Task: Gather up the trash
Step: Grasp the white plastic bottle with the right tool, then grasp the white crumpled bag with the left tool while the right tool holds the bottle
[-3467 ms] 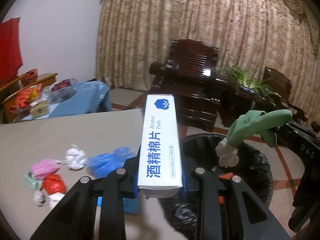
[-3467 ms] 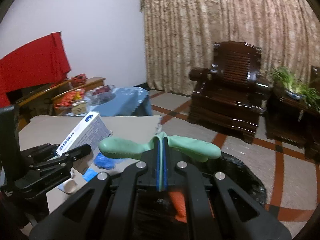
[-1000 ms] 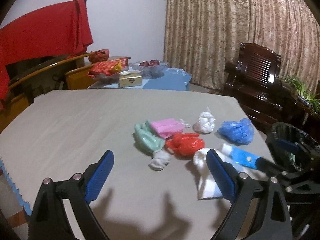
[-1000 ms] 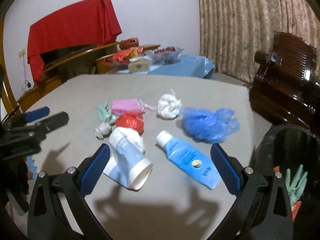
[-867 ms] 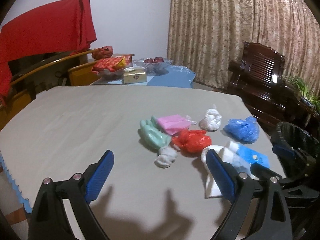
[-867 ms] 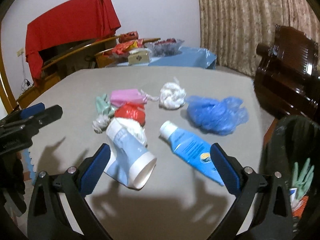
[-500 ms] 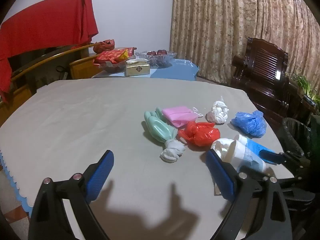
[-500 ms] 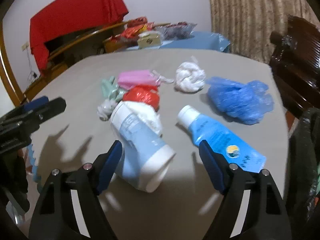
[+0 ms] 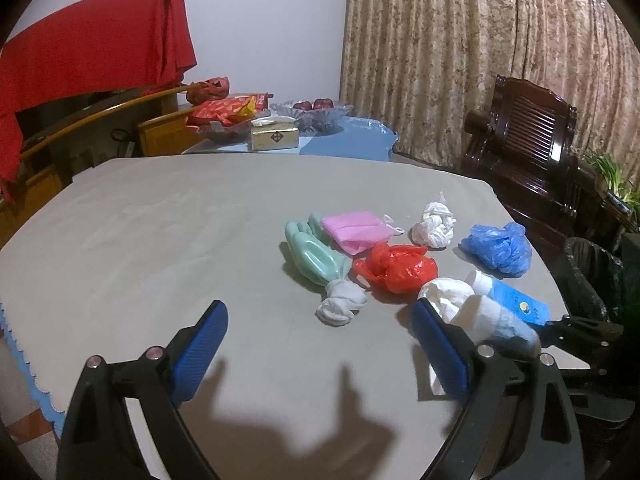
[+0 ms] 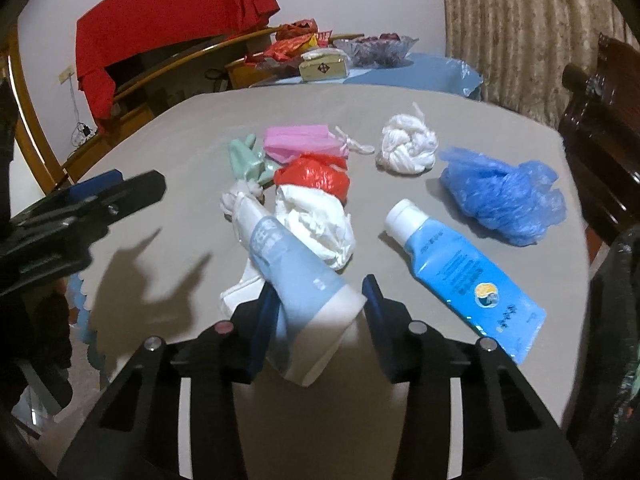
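Trash lies on the grey table (image 9: 160,240): a pale blue tube (image 10: 296,268) with a white wad (image 10: 316,220), a bright blue tube (image 10: 460,268), a red bag (image 10: 316,176), a blue bag (image 10: 504,192), a white bag (image 10: 408,148), a pink pack (image 10: 304,144) and a green glove (image 9: 316,256). My right gripper (image 10: 318,312) is partly closed around the pale blue tube's wide end; one pad looks in contact, the other shows a gap. My left gripper (image 9: 320,348) is wide open and empty above the table, left of the pile.
A black-lined bin (image 9: 592,276) stands off the table's right edge. A blue-covered side table (image 9: 344,140) with snacks and a fruit bowl is behind. Dark wooden chairs (image 9: 532,148) and a curtain are at the right.
Both grippers dropped the box and glove in the bin and swung back to the table. In the last second my right gripper moved onto the pale blue tube and narrowed around it.
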A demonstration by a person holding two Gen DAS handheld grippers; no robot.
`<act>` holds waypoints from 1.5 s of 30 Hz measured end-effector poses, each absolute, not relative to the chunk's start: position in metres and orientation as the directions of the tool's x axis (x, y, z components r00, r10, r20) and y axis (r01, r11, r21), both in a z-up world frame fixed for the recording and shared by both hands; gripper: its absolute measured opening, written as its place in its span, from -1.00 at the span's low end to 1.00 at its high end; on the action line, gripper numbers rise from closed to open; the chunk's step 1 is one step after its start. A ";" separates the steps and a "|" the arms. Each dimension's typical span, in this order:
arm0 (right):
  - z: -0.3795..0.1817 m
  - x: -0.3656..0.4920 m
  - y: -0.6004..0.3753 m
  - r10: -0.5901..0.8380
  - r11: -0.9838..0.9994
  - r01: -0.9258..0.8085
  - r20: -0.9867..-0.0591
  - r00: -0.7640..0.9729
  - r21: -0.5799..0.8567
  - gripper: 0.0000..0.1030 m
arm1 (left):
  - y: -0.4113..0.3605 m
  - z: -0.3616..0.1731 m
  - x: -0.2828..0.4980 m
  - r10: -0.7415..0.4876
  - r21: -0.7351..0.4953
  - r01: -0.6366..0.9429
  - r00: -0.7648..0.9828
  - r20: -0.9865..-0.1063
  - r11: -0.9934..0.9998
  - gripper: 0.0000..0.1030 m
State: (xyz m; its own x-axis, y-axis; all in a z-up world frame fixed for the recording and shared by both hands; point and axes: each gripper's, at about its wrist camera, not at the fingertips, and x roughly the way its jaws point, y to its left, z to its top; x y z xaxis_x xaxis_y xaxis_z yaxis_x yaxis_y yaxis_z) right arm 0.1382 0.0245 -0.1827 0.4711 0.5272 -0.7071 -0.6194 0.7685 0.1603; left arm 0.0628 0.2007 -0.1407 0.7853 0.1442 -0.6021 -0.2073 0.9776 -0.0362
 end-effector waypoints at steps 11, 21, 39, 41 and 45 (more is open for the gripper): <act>-0.149 0.136 -0.022 0.469 0.845 -0.516 -0.661 0.586 0.142 -0.22 | 0.180 -0.134 0.064 0.117 -0.045 -0.178 0.798 -0.591 0.983 0.76; -0.151 0.165 -0.047 0.377 0.910 -0.392 -0.658 0.652 0.133 -0.22 | 0.149 -0.139 0.091 0.053 -0.061 -0.111 0.798 -0.600 0.992 0.73; -0.164 0.186 -0.059 0.338 0.931 -0.337 -0.679 0.652 0.140 -0.22 | 0.117 -0.185 0.140 -0.014 -0.075 -0.058 0.698 -0.716 0.995 -0.06; -0.165 0.187 -0.059 0.338 0.931 -0.337 -0.680 0.651 0.140 -0.22 | 0.114 -0.183 0.138 -0.007 -0.064 -0.056 0.701 -0.713 0.996 -0.19; -0.161 0.185 -0.057 0.340 0.930 -0.341 -0.673 0.657 0.137 -0.22 | 0.114 -0.173 0.130 -0.008 -0.073 -0.060 0.711 -0.703 0.996 -0.29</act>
